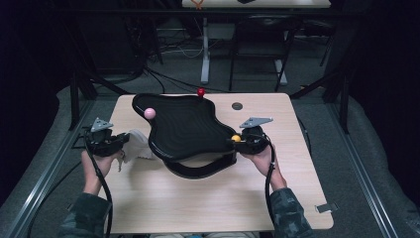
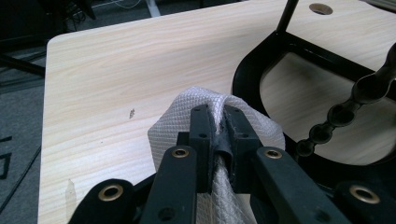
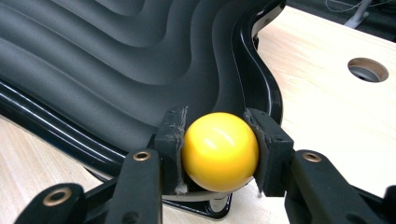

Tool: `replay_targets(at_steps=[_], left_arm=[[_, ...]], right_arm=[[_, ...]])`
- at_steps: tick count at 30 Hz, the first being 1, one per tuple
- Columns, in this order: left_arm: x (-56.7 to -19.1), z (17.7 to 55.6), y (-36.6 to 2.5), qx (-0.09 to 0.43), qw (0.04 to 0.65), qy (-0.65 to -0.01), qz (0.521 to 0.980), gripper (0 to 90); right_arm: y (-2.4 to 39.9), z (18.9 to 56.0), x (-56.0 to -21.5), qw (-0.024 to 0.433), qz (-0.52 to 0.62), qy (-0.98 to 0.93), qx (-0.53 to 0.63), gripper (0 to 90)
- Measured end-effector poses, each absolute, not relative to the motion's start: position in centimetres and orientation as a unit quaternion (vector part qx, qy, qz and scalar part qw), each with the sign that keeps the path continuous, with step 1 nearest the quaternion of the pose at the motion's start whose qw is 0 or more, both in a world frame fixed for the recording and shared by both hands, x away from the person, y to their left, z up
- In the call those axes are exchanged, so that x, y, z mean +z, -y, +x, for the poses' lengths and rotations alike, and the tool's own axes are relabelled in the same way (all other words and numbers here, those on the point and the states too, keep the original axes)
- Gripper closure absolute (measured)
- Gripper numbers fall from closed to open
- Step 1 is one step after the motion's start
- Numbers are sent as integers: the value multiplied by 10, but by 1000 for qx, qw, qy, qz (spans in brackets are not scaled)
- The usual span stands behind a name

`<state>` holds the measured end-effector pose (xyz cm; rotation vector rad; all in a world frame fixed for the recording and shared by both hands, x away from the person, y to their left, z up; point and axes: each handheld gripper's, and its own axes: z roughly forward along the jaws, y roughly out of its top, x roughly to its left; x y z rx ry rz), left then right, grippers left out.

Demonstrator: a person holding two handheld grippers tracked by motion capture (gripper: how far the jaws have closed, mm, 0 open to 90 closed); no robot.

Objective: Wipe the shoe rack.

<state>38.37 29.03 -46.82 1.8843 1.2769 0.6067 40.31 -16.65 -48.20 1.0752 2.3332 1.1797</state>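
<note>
Nearest you, your left hand-held gripper (image 2: 218, 140) is pinching a fold of white waffle-weave cloth (image 2: 180, 119), jaws pressed together on it, just off the left edge of the tray (image 1: 185, 131). Your right hand-held gripper (image 3: 218, 151) is clamped on a glossy yellow ball (image 3: 219, 150), smooth and round, at the tray's right rim. The tray is black and wavy-edged, its inside ribbed in stepped contours, raised on a black frame over the pale wood-grain tabletop (image 1: 208, 198). Farther in, a matte pink ball (image 1: 149, 113) lies in the tray's left lobe, and a red ball (image 1: 200, 91) sits at its far rim.
</note>
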Motion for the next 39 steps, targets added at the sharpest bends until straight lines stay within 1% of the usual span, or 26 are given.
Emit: replay_targets(at_steps=[4,8,12,20,29,36,39], left_arm=[[-460,383,-290,236,386,-496,741,828],[-449,384,-289,233,390,-487,746,831],[-438,387,-289,229,384,-482,753,835],[-406,393,-285,241,376,-462,766,835],[-378,410,-285,262,365,-467,761,835],[-353,423,-285,273,375,-472,750,835],[-347,431,-281,272,374,-470,752,835]], right_arm=[[167,404,-481,154,374,-819,407,594],[163,403,-479,174,375,-821,395,592],[162,402,-479,175,378,-819,394,594],[161,401,-480,182,381,-817,393,595],[159,399,-480,188,388,-813,391,595],[159,399,-480,192,388,-813,390,595],[159,398,-480,193,388,-813,390,595]])
